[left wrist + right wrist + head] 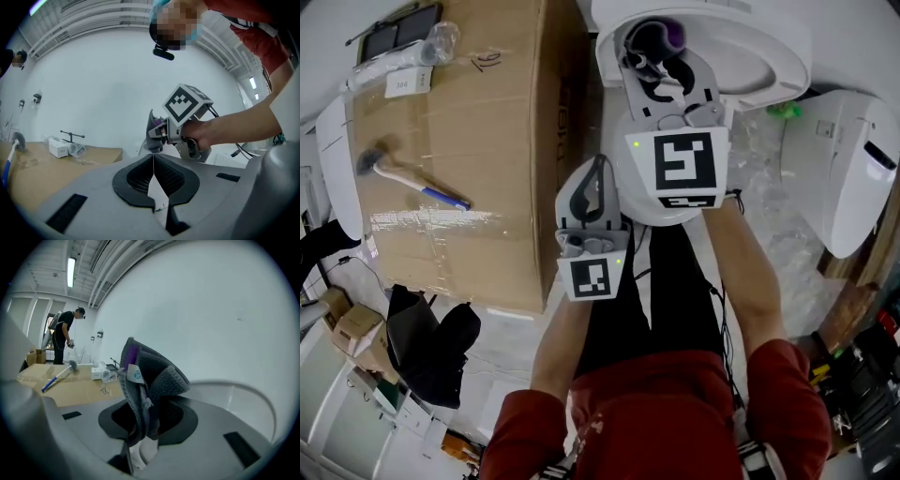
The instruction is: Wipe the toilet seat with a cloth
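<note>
Left gripper (595, 187) was nearest, held close to my body, fingers pressed together with nothing between them. Right gripper (664, 66) was reaching further forward, fingers pinching bunched grey-and-purple cloth (661, 37). Cloth stood up out of jaws, small round tag showing on its fold. Cloth was over white toilet seat (773, 70); could not tell whether it touched. On my left, big taped cardboard box (478, 131), with hammer (398, 172) lying on top. Farthest off, person (63, 336) stood beyond the box.
</note>
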Motion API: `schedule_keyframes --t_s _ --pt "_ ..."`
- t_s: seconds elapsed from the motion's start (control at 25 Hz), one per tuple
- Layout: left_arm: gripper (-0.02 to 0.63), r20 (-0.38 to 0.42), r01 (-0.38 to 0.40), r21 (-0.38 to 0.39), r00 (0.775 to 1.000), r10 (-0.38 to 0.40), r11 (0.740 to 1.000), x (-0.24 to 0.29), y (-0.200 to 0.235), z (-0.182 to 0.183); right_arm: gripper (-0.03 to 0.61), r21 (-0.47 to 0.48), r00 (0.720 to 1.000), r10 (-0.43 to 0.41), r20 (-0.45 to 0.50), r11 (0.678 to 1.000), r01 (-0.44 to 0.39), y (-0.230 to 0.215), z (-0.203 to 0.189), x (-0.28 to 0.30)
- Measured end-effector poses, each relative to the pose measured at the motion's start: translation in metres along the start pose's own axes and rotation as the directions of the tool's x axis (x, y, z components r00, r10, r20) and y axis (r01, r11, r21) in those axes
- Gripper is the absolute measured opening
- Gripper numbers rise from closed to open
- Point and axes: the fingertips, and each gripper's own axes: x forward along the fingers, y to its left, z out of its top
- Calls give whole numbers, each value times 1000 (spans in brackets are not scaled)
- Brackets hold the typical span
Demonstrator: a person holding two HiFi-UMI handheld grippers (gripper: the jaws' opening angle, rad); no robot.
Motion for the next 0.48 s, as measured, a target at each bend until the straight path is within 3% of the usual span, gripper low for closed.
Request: schedule_keyframes --t_s 0.24,0.48 --pt "17 -7 49 -4 999 -49 999 4 -40 -3 89 56 996 -74 49 996 71 -59 12 -34" --pt "17 -27 105 1 994 -105 994 9 -82 -13 89 34 989 -128 79 992 125 -109 4 -69"
